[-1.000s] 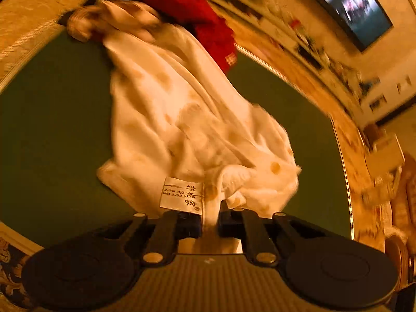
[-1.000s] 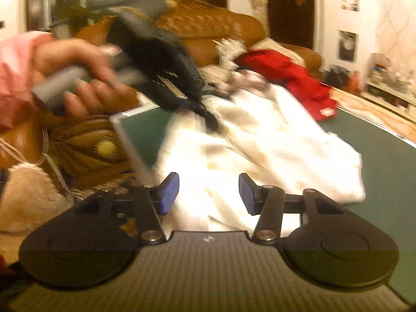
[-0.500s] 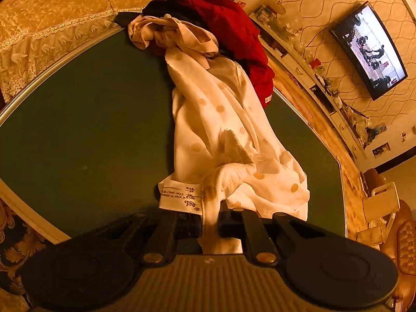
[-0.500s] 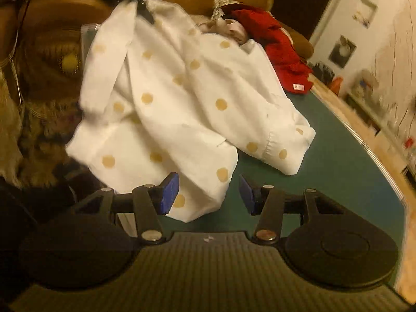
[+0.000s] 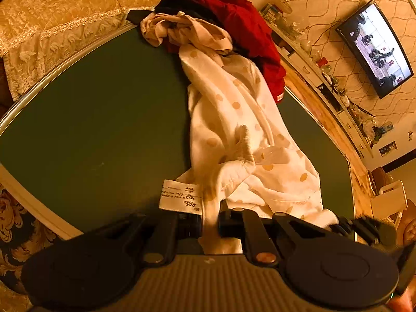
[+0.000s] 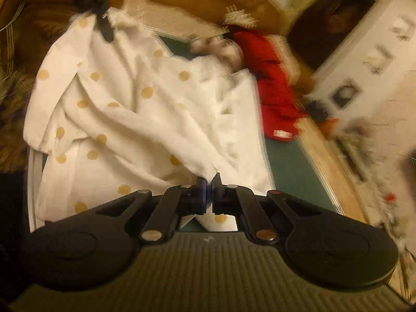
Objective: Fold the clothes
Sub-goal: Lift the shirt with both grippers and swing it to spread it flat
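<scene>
Since the earlier frames the right gripper (image 6: 209,182) has swung in toward the cloth and its fingers have just been closing; they now sit pinched on a fold of the white dotted garment (image 5: 234,119), where half a second ago they stood apart with nothing between them. On the left, the left gripper (image 5: 210,223) has its fingers clamped on an edge of the same garment beside the sewn-in care label (image 5: 180,196).

From the left fingers the garment runs straight ahead as one long, bunched strip across the green worktop (image 5: 91,119), its far end reaching the heap of clothes. In the right wrist view the cloth spreads wider, slung between the two grips, with the left gripper holding the upper left corner and the right one a lower fold. Both hands are on the cloth, so neither is nearer; I judge the coming move to be pulling the grips apart to spread it flat.

At the far end lie a crumpled beige garment (image 5: 182,30) and a red garment (image 5: 249,33), touching the white one and likely to drag along. Right of the worktop stand a cluttered shelf (image 5: 319,78) and a television (image 5: 374,46), well clear.
</scene>
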A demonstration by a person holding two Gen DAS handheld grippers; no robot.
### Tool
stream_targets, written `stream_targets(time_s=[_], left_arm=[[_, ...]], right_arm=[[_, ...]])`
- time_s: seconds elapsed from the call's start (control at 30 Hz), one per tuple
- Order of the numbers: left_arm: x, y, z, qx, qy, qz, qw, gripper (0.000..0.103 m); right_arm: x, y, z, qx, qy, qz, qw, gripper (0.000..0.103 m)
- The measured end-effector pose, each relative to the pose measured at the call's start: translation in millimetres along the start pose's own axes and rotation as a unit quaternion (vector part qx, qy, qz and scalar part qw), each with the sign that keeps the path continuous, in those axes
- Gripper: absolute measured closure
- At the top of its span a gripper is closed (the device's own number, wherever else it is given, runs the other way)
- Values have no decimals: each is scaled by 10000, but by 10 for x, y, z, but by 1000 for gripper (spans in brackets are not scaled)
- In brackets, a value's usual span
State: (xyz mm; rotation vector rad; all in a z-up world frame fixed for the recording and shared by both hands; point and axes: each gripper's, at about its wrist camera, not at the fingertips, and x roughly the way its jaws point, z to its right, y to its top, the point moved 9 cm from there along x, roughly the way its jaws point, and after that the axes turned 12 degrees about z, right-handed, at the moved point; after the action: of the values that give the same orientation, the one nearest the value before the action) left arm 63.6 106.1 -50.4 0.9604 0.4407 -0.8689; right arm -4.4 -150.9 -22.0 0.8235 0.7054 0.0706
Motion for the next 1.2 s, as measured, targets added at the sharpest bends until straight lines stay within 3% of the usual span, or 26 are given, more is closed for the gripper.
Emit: stream_targets(time_s=[0.03,0.07,0.17,0.33,0.53,0.6,0.63,0.67,0.9,1.03,1.2], left_arm=[[-2,4,-32,-13,21,4,10000,91],[-6,12,-65,-26,47,12,10000,91],[-20,37,-145,-43,138,36,9999,91],[-26,78,-234,-28,229,44,9997,91],[6,80,-262,-14,251,13,9997,91],[9,77,-263,-18,249,13,9997,91],[3,73,-260,-17,239,14,9997,91],[-5,67,-254,-3,226,11,9997,91],[-101,0,-114,165,-9,-50,9999,91],[-343,-86,97,256,-315,-24,9992,92],[-719,-79,431,611,-523,43,9967,92]], right_arm=[[74,12,31,-89,95,9,9999,87],[148,28,74,-156,106,25,9998,72],[295,55,176,-211,235,133,9994,49],[456,24,194,31,914,16,9958,47],[530,-7,163,445,1288,-150,9906,47],[565,-45,142,593,1419,-275,9877,55],[567,-66,127,676,1471,-331,9862,80],[544,-91,104,747,1479,-365,9855,91],[-98,-193,-207,1132,1136,-55,9870,96],[-789,-27,-364,1962,1009,500,9741,97],[-1571,254,-360,2858,764,1134,9485,97]])
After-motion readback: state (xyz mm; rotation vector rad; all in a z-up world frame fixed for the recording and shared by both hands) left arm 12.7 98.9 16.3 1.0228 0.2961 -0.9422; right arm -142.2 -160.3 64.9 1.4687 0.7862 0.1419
